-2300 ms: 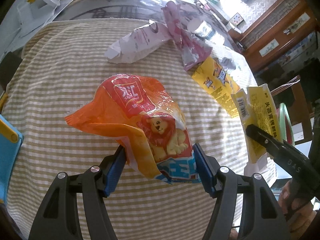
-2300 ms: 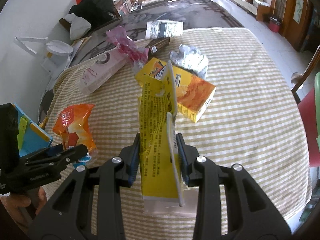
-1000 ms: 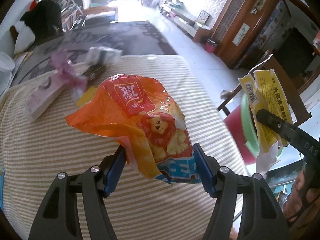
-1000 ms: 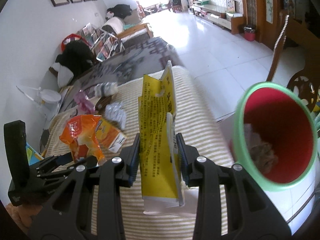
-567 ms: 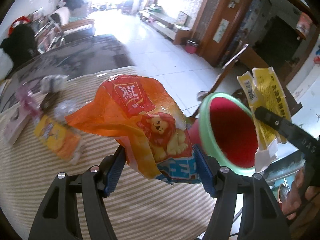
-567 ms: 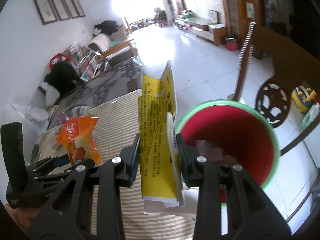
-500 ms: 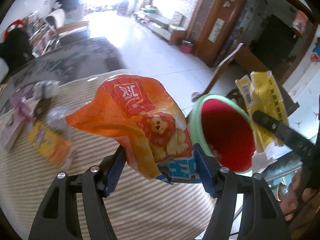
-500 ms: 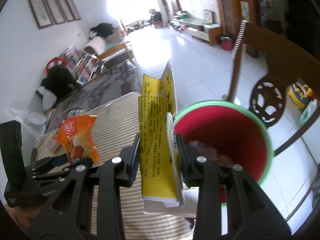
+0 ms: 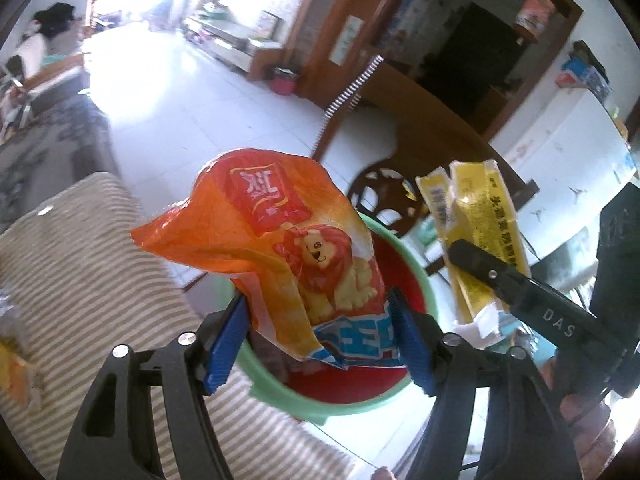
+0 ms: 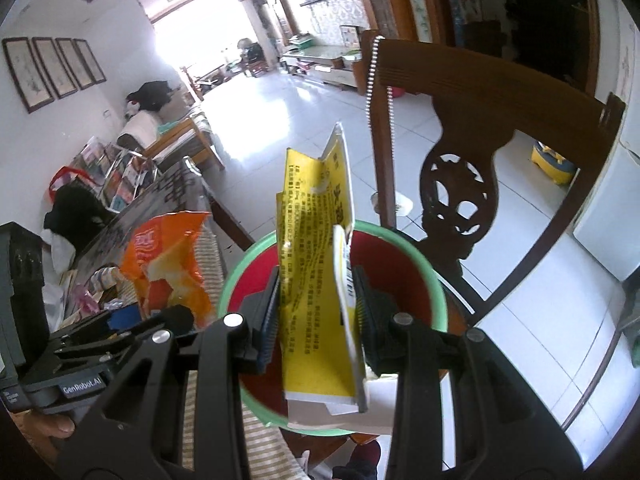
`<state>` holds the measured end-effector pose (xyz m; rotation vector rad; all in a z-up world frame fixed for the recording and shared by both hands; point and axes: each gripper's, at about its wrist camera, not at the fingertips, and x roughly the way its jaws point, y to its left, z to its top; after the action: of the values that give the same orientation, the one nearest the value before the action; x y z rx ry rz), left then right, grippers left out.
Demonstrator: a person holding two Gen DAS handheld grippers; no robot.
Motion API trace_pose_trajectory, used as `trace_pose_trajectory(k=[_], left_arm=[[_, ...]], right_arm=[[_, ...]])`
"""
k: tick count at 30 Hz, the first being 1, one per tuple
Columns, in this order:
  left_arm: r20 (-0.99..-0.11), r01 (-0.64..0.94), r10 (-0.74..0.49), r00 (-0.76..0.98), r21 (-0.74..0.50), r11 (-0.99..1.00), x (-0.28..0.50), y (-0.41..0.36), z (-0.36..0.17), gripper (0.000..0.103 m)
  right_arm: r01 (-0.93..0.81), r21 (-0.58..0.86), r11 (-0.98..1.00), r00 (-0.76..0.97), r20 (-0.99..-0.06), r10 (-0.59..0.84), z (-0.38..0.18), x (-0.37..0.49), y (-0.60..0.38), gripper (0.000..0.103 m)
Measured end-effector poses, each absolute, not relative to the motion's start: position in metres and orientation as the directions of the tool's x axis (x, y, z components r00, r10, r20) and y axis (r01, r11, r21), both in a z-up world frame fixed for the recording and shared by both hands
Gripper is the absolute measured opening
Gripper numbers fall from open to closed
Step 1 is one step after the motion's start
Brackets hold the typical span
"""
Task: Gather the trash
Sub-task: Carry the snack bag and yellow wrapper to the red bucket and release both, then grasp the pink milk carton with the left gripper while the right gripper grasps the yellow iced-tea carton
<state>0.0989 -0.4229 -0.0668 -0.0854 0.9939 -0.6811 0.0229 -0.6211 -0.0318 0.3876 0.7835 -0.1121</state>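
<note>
An orange lion snack bag [image 9: 288, 248] is pinched by the left claw [image 9: 318, 332], a yellow wrapper [image 10: 316, 280] by the right claw [image 10: 316, 316], above the green-rimmed red bin [image 10: 434, 284].

Blown-out window glare, fisheye-warped edges

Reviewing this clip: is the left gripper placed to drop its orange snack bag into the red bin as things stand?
Probably yes. The left gripper, shut on the orange snack bag, sits over the red bin's open mouth, with nothing between them.
</note>
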Motion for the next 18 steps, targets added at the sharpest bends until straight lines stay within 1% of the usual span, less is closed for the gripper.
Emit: trace_pose_trajectory(k=[1, 2, 3, 4, 8, 11, 15, 18], left_arm=[[-0.752, 0.486, -0.56, 0.348, -0.366, 0.794, 0.101, -0.426, -0.069, 0.072], [-0.756, 0.472, -0.551, 0.354, -0.364, 0.803, 0.103, -0.426, -0.071, 0.077], [-0.754, 0.458, -0.546, 0.364, -0.366, 0.81, 0.103, -0.423, -0.072, 0.081], [-0.753, 0.449, -0.543, 0.371, -0.366, 0.815, 0.103, -0.421, -0.072, 0.082], [-0.747, 0.417, -0.506, 0.431, -0.333, 0.846, 0.102, -0.396, -0.069, 0.082], [-0.742, 0.353, -0.469, 0.479, -0.326, 0.877, 0.098, -0.369, -0.067, 0.082], [-0.757, 0.202, -0.391, 0.524, -0.335, 0.92, 0.094, -0.312, -0.075, 0.082], [-0.78, 0.088, -0.313, 0.542, -0.318, 0.944, 0.09, -0.268, -0.084, 0.082]], right_arm=[[0.241, 0.303, 0.922, 0.704, -0.708, 0.048, -0.033, 0.025, -0.623, 0.036], [0.244, 0.309, 0.919, 0.7, -0.713, 0.054, -0.034, 0.026, -0.624, 0.04], [0.255, 0.312, 0.915, 0.7, -0.712, 0.048, -0.035, 0.027, -0.626, 0.057], [0.263, 0.314, 0.912, 0.707, -0.707, 0.039, -0.035, 0.026, -0.628, 0.065], [0.266, 0.309, 0.913, 0.708, -0.706, 0.033, -0.035, 0.031, -0.628, 0.065], [0.246, 0.328, 0.912, 0.712, -0.7, 0.06, -0.034, 0.037, -0.62, 0.065], [0.198, 0.326, 0.924, 0.702, -0.705, 0.099, -0.036, 0.049, -0.598, 0.069], [0.127, 0.333, 0.934, 0.672, -0.722, 0.166, -0.042, 0.066, -0.565, 0.069]])
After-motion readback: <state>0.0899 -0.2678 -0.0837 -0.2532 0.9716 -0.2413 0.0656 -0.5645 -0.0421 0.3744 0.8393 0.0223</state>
